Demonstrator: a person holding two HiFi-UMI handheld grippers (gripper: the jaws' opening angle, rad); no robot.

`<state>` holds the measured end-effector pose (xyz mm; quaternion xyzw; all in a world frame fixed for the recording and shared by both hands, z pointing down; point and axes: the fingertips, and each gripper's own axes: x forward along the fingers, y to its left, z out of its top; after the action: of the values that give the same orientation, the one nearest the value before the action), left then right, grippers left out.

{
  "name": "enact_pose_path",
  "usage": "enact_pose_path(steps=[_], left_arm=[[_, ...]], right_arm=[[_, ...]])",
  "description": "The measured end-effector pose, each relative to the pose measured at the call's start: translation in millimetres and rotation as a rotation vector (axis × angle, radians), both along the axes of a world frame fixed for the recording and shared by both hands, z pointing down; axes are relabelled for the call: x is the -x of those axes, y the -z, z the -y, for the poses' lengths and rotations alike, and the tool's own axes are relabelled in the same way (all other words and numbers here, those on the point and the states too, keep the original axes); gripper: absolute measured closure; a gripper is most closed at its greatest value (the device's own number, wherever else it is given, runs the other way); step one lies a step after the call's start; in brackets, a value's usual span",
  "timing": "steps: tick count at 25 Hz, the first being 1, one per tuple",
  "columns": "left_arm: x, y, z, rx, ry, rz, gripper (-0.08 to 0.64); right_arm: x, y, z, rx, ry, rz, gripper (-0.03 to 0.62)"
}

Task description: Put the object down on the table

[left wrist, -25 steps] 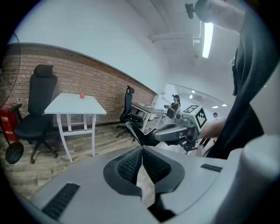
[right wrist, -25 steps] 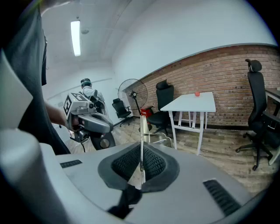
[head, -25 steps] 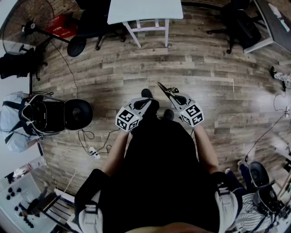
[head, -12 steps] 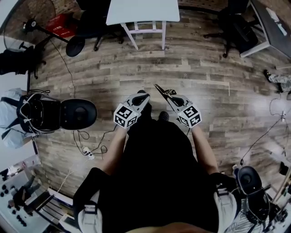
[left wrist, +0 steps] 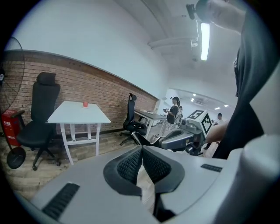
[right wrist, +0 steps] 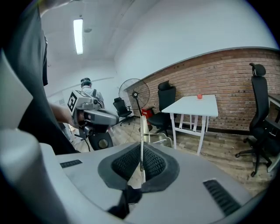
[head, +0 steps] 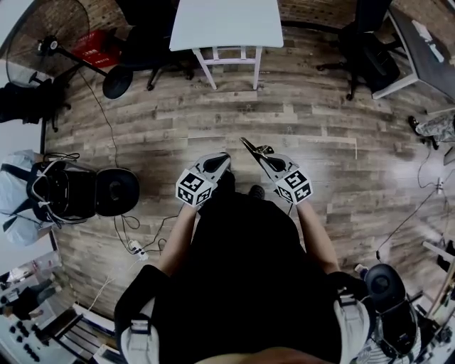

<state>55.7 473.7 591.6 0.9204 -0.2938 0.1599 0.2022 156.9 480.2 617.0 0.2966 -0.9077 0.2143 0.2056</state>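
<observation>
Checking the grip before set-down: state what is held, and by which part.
The right gripper clamps a thin metal tool by its flat near end; the left gripper is shut on nothing.

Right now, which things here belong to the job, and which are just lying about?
Belongs to the job:
- thin metal tool, clamped in the right gripper
- white table ahead

Just lying about:
- standing fan
- office chair
- red box
- power strip with cables

Your white table and the wood floor
The table (head: pixel 226 25) stands ahead of you on the floor (head: pixel 320 114), with a small red thing (left wrist: pixel 85 104) on top. A fan (head: pixel 50 44), a chair (head: pixel 370 46) and a cable (head: pixel 135 234) are on the floor too.
</observation>
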Motion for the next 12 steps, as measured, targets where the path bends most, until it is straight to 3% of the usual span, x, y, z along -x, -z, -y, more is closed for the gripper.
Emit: enact_pose_path(steps=[12], left_arm=[[31, 5, 93, -0.02, -0.118, -0.054, 0.538]], right_arm=[[41, -5, 74, -0.007, -0.082, -0.057, 0.594]])
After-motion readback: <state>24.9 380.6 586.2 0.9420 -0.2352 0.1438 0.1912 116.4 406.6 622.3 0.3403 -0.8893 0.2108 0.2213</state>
